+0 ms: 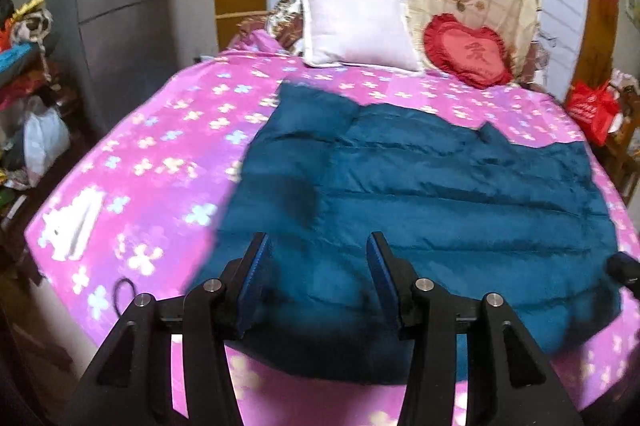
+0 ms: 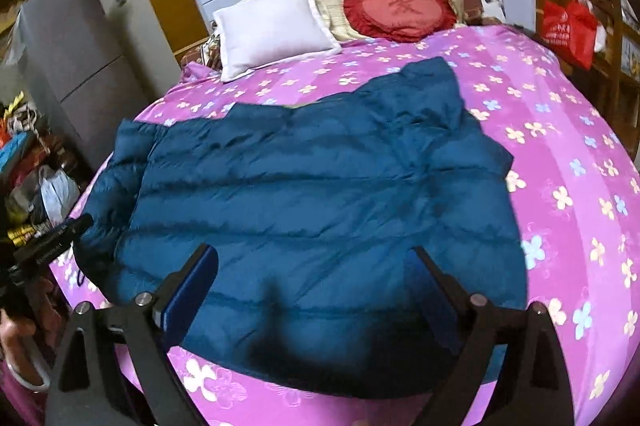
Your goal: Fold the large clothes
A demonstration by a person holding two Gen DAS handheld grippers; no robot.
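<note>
Bedroom; bed (image 1: pixel 132 162) under a pink flowered sheet.
- Left tool (image 1: pixel 318 246): jaws spread apart, gripping nothing, above the near hem of the jacket.
- Right tool (image 2: pixel 314 258): jaws spread apart, gripping nothing, over the same hem.
- Teal quilted puffer jacket (image 1: pixel 420 194): spread flat on the sheet, hem nearest, sleeves toward the pillows.
- Black hair tie (image 1: pixel 124 292): on the sheet, left of the jacket.
- White pillow (image 1: pixel 356 28): at the headboard.
- Red heart cushion (image 1: pixel 466 50): just beside the pillow.
- Red bag (image 1: pixel 592 110): beyond the bed's right side.

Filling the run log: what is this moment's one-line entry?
teal quilted puffer jacket flat on pink floral bedsheet | left tool open | right tool open
</note>
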